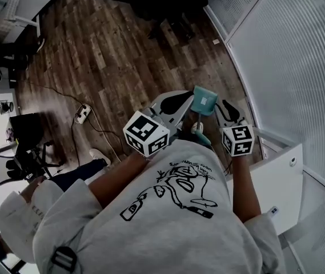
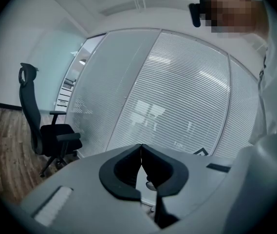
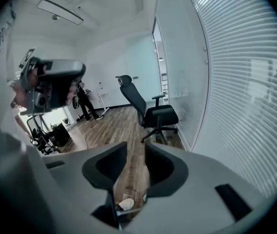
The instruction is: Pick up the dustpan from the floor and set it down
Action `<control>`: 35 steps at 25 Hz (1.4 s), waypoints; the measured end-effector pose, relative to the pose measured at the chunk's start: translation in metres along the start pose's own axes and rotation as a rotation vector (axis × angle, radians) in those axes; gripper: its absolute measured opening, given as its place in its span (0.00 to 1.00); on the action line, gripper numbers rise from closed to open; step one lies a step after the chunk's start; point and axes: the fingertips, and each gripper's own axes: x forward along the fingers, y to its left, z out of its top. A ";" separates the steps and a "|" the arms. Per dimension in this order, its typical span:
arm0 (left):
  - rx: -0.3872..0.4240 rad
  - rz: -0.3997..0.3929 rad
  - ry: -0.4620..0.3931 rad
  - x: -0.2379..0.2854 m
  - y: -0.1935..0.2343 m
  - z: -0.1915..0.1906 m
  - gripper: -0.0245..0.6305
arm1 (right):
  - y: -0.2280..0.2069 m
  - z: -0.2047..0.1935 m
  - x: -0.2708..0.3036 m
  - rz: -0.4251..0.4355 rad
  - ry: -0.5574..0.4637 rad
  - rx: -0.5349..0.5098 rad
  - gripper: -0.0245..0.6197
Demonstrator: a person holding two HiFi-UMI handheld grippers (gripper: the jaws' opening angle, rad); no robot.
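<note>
Pre-grasp step. Left gripper (image 2: 140, 147): jaws together, empty. Right gripper (image 3: 135, 155): jaws apart, empty. Teal plastic dustpan (image 1: 205, 100) sits centre frame in head view, between them. Next, I judge: open jaws onto its handle

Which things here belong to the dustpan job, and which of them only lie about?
For the job:
- dustpan
- left tool, shut
- right tool, open

Lying about:
- chair
- power strip
</note>
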 end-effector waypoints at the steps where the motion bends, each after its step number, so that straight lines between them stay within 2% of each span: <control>1: 0.001 -0.004 -0.006 0.001 -0.001 0.003 0.04 | 0.002 0.012 -0.006 -0.004 -0.025 -0.010 0.21; 8: 0.023 -0.024 -0.048 0.011 -0.009 0.024 0.04 | 0.008 0.081 -0.043 -0.033 -0.165 -0.085 0.16; 18: 0.058 -0.025 -0.100 0.010 -0.017 0.049 0.04 | 0.023 0.147 -0.094 -0.068 -0.313 -0.136 0.13; 25: 0.116 -0.005 -0.146 0.003 -0.022 0.064 0.04 | 0.024 0.162 -0.113 -0.098 -0.367 -0.154 0.10; 35: 0.172 -0.005 -0.187 0.002 -0.026 0.077 0.04 | 0.024 0.165 -0.121 -0.120 -0.380 -0.153 0.08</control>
